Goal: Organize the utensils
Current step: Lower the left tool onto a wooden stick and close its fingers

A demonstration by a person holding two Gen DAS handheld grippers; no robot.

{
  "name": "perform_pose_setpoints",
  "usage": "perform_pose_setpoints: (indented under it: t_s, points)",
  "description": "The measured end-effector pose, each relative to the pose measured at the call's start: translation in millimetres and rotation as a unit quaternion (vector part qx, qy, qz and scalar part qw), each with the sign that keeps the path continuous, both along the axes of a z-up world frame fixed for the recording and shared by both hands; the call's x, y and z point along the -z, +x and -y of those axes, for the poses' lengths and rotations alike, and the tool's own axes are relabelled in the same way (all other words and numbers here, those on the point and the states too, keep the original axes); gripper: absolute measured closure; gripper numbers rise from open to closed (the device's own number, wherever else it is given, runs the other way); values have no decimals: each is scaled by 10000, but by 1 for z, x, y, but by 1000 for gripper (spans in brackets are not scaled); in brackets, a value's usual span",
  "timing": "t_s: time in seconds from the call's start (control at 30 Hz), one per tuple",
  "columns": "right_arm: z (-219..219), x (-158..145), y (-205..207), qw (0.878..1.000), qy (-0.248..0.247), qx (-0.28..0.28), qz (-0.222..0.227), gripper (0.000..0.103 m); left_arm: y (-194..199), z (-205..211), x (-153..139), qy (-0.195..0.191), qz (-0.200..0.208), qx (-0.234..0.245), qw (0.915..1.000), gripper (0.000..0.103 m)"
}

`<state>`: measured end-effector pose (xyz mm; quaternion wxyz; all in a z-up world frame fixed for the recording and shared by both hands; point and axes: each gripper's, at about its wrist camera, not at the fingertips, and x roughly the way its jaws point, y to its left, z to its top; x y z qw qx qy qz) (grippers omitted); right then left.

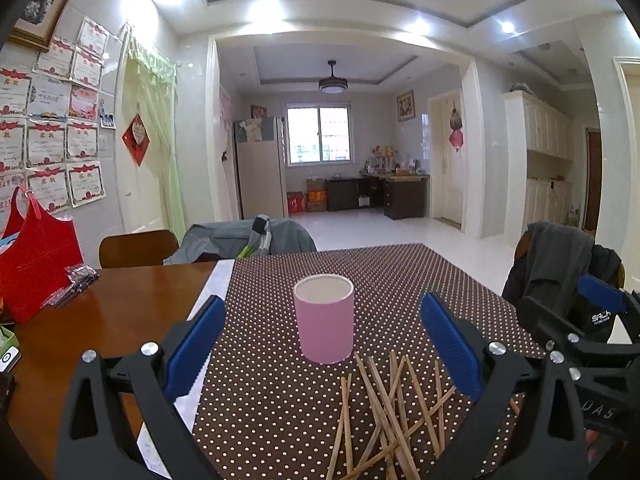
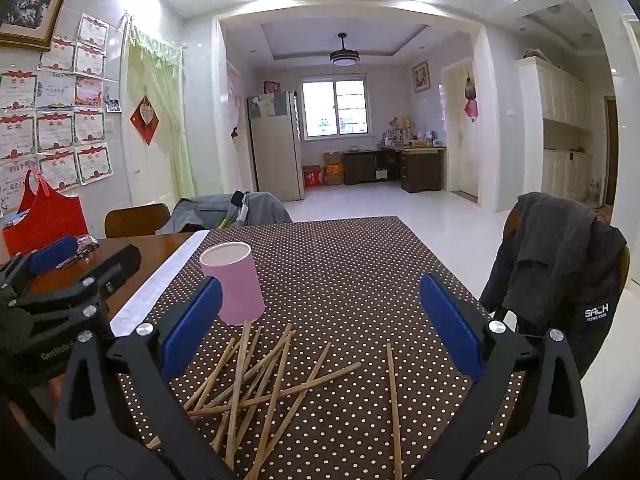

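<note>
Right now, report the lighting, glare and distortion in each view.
Left wrist view: ceiling spotlights blown out to white glare, fisheye bowing the walls, black vignette corners; the pink cylindrical cup sharp and evenly lit. Right wrist view: same glare and bowing; the scattered wooden chopsticks sharp, casting hardly any shadow.

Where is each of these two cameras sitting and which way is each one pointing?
Left wrist: rides the left gripper, facing forward over the table at the pink cup straight ahead; its own open blue fingers frame the view, and the right gripper shows at the right edge.
Right wrist: rides the right gripper, facing the same way; open fingers, with the left gripper at the left edge.
Shared: the cup, the scattered chopsticks, the dotted cloth.
</note>
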<state>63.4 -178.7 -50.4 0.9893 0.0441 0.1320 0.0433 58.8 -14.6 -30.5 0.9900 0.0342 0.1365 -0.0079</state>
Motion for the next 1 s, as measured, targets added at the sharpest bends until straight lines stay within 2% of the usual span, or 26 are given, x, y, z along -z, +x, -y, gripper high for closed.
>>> perform_pose_setpoints:
  t_s: [0.2, 0.33, 0.43, 0.6, 0.73, 0.83, 1.0]
  points:
    - [-1, 2, 9, 10000, -4, -8, -70, 6, 8, 2, 4, 101, -81, -24, 9999, 7]
    - [-2, 5, 15, 9998, -40, -18, -169, 6, 17, 0, 10, -5, -261, 49, 9996, 7]
    - [-3, 9, 22, 9996, -120, -28, -271, 6, 30, -6, 17, -178, -577, 164, 9980, 7]
    - [5, 22, 38, 9978, -173, 71, -632, 6, 57, -30, 31, -589, -1294, 354, 9892, 7]
    - [15, 37, 54, 9937, -196, 187, -1091, 6, 81, -42, 57, -670, -2159, 566, 9725, 7]
    - [21, 51, 66, 9882, -285, 246, -1487, 6, 101, -45, 86, -524, -2844, 543, 9557, 7]
    - [30, 74, 80, 9776, -186, 104, -2094, 6, 112, -40, 116, -221, -3499, 662, 9342, 7]
